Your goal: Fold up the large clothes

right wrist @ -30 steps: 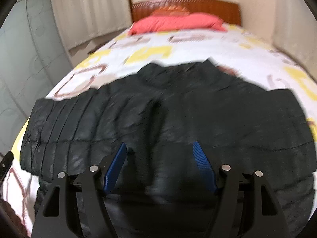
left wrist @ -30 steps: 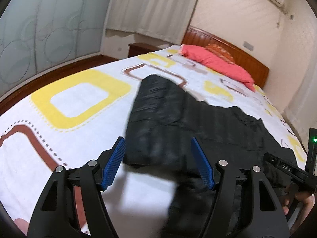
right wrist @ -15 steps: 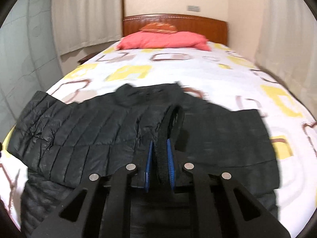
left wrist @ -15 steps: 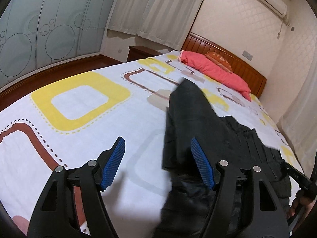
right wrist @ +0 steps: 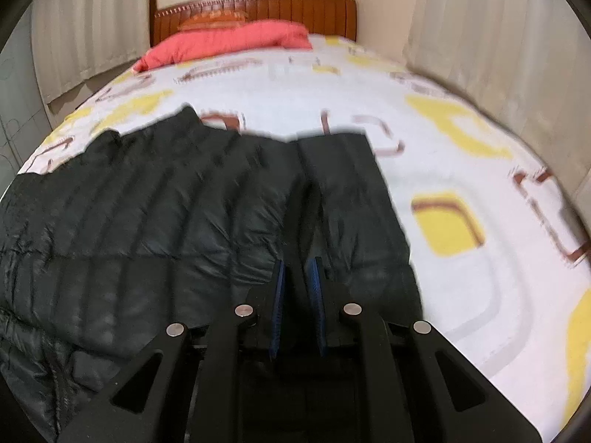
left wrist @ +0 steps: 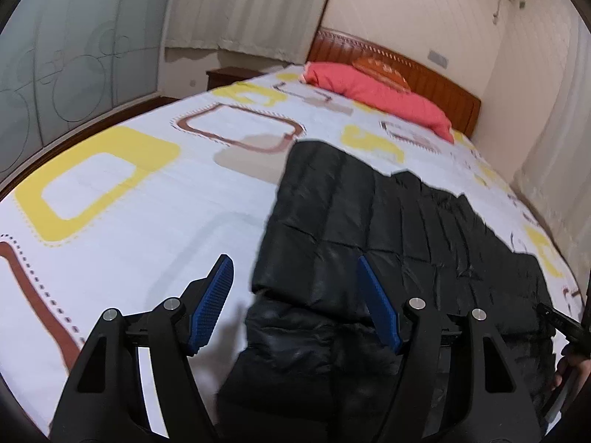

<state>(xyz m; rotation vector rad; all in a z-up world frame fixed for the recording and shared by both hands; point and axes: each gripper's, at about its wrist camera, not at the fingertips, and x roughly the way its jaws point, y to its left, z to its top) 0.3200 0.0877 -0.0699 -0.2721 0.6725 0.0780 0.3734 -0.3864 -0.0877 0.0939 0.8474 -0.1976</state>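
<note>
A: One bed (left wrist: pixel 122 199) fills most of both views, patterned sheet, red pillow (right wrist: pixel 229 42) at the headboard. Where's the garment?

B: The black puffer jacket (left wrist: pixel 369 221) lies spread across the near part of the bed, one sleeve (left wrist: pixel 317 199) laid over its body on the left.

A: And the step in hand?

B: Folding the other side in, I'd judge. The right tongs (right wrist: pixel 297 295) are clenched on a raised ridge of the jacket's fabric near its right edge (right wrist: pixel 384 199). The left tongs (left wrist: pixel 295 302) stand released, nothing between the pads, hovering over the folded sleeve's end.

A: Next move?

B: Probably carry that pinched fabric across toward the middle without dragging the whole jacket; the left tongs could pin the body down.
</note>
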